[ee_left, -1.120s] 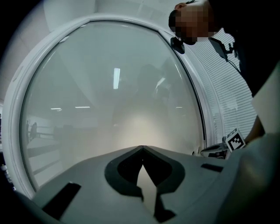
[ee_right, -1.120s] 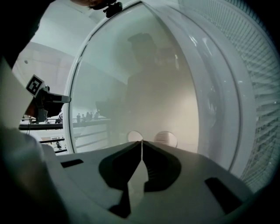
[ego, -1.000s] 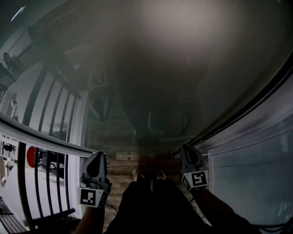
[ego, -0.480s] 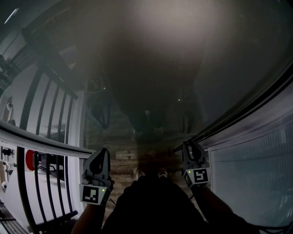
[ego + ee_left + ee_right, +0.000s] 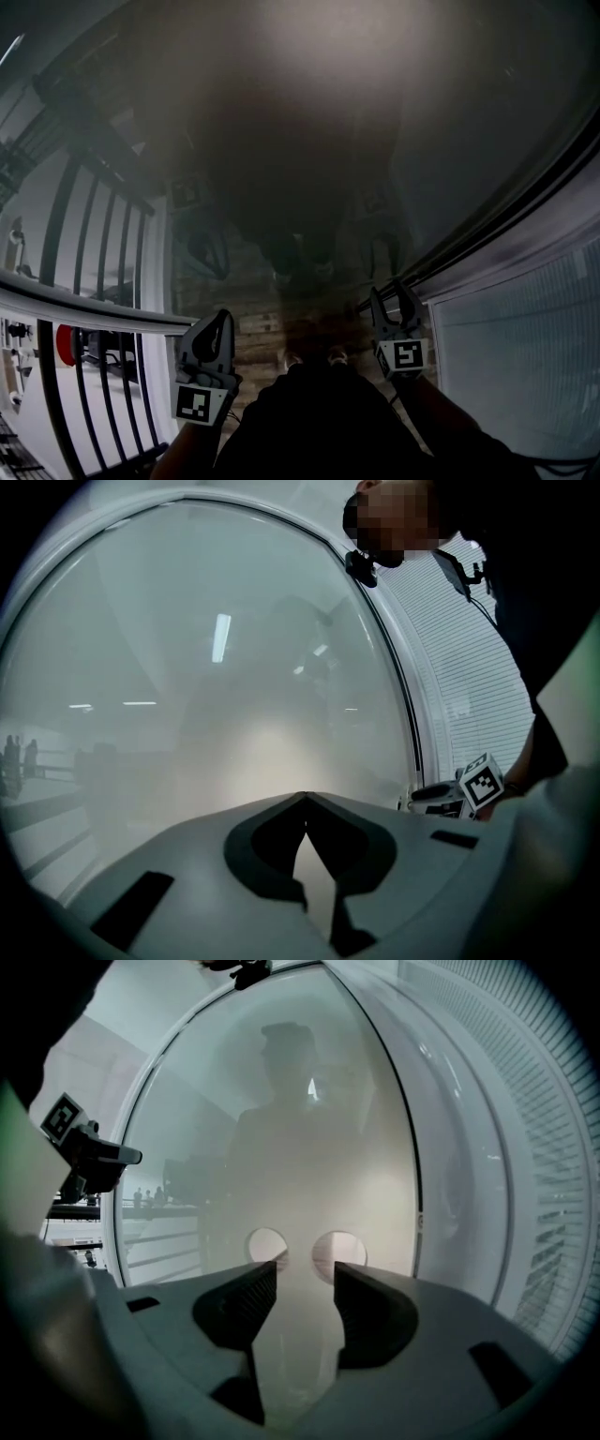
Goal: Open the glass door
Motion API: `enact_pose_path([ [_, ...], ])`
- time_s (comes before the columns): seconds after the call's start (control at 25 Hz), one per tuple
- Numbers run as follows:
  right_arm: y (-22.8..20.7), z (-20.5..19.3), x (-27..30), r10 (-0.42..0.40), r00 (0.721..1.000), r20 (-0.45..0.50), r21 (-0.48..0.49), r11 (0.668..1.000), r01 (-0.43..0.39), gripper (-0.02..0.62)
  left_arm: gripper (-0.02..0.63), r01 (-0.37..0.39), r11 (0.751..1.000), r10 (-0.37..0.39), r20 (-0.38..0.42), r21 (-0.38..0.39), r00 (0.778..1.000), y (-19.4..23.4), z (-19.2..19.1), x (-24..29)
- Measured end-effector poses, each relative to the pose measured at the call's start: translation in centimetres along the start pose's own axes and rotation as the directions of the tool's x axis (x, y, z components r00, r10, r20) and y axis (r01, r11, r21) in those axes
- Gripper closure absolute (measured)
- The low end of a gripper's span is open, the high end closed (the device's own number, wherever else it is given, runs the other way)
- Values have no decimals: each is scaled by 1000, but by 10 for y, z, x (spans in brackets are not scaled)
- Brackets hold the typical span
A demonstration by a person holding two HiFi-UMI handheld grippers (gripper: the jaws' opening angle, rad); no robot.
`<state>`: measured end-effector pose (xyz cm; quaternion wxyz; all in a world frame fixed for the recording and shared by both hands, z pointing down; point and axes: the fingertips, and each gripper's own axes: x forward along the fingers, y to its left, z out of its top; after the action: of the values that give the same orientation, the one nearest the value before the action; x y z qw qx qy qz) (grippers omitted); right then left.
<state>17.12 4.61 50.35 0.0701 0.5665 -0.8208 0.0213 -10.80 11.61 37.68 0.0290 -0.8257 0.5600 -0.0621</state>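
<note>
The frosted glass door (image 5: pixel 309 141) fills the view ahead and mirrors the person and both grippers; its dark edge (image 5: pixel 506 220) runs along the right. My right gripper (image 5: pixel 392 296) is held up close to that edge. Its jaws have just been opening and now stand apart with nothing between them (image 5: pixel 307 1269). Two pale round discs (image 5: pixel 339 1249) show on the glass just beyond its fingertips. My left gripper (image 5: pixel 223 317) is shut and empty, its tips meeting (image 5: pixel 303 799) in front of the glass (image 5: pixel 216 696).
A black railing with a pale handrail (image 5: pixel 94 309) runs along the left. A white slatted wall panel (image 5: pixel 525 356) stands at the right, beside the door frame (image 5: pixel 441 1194). The person's dark clothing (image 5: pixel 328 422) fills the bottom of the head view.
The right gripper's jaws went from shut to wide apart. The left gripper drifted slightly to the right in the head view and stayed shut.
</note>
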Motion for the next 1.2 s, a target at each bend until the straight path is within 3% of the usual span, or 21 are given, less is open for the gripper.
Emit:
enact_pose_path([
  [0.32, -4, -1, 11, -16, 1000, -14, -4, 1000, 16, 428, 600, 105, 994, -105, -10, 5, 994, -16, -4, 9],
  [1.2, -6, 19, 24, -66, 997, 33, -51, 996, 68, 441, 600, 99, 995, -100, 17, 8, 995, -6, 11, 22],
])
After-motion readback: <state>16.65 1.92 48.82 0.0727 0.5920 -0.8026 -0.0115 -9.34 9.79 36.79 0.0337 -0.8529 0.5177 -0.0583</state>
